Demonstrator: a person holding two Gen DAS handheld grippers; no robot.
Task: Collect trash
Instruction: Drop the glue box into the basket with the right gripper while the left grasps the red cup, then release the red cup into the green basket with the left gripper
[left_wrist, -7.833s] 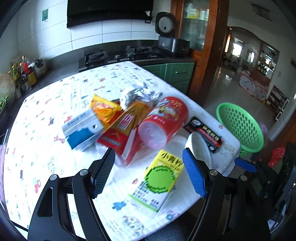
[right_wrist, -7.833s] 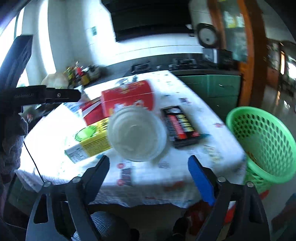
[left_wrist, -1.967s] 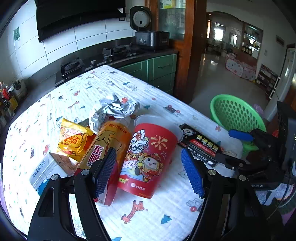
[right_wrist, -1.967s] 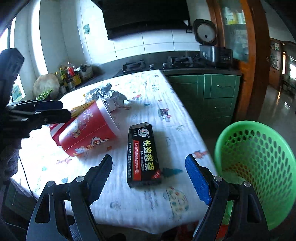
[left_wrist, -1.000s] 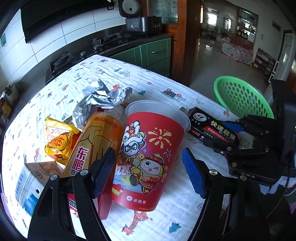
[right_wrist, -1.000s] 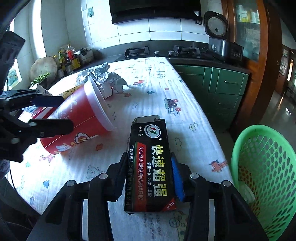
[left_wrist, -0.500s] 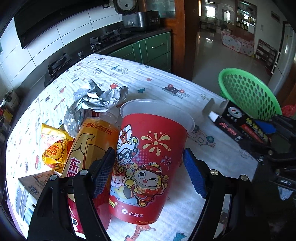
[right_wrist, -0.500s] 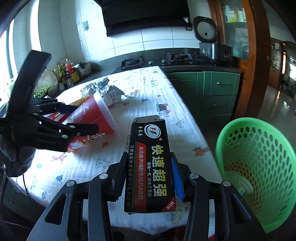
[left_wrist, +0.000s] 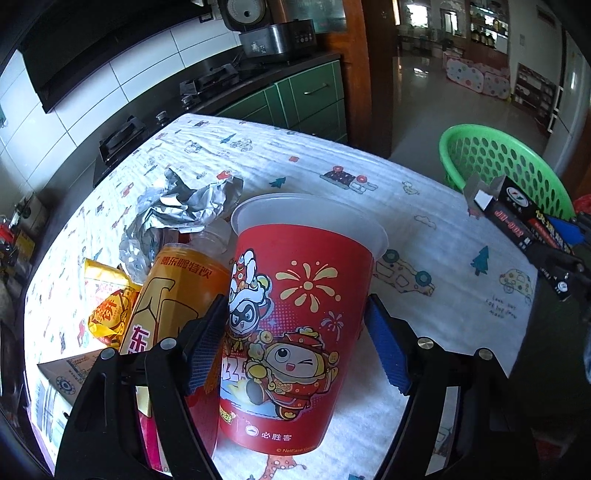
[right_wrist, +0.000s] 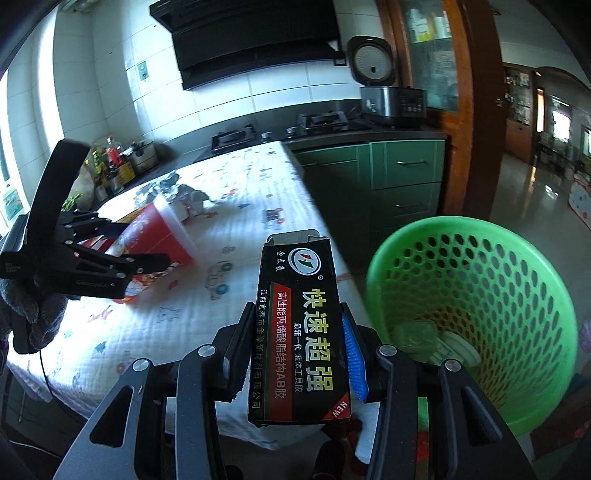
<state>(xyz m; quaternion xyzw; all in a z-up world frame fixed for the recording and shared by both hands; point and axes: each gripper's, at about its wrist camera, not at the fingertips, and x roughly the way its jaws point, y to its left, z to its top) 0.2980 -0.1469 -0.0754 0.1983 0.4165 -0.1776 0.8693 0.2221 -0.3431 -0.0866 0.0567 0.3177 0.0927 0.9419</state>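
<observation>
A red paper cup (left_wrist: 314, 258) lies on its side on the cartoon-print tablecloth (left_wrist: 424, 236). My left gripper (left_wrist: 295, 299) straddles it, one blue pad close to each side, and its jaws are closing. No firm squeeze on the cup shows. In the right wrist view that left gripper (right_wrist: 144, 243) reaches over the cup (right_wrist: 162, 225). My right gripper (right_wrist: 297, 306) is shut on a black glue box (right_wrist: 299, 332), held above the table's edge just left of the green basket (right_wrist: 373, 266). The left wrist view shows the box (left_wrist: 517, 210) in front of the basket (left_wrist: 480, 147).
Left of the cup lie an orange drink bottle (left_wrist: 177, 280), crumpled foil (left_wrist: 177, 206), a yellow snack packet (left_wrist: 107, 302) and a white carton (left_wrist: 55, 380). The basket holds a white bowl (right_wrist: 454, 347) and other trash. Green cabinets (right_wrist: 399, 173) and a stove stand behind the table.
The right gripper has carried the black box off the table to the right, close to the basket's rim. The left gripper has edged down and closer around the red cup.
</observation>
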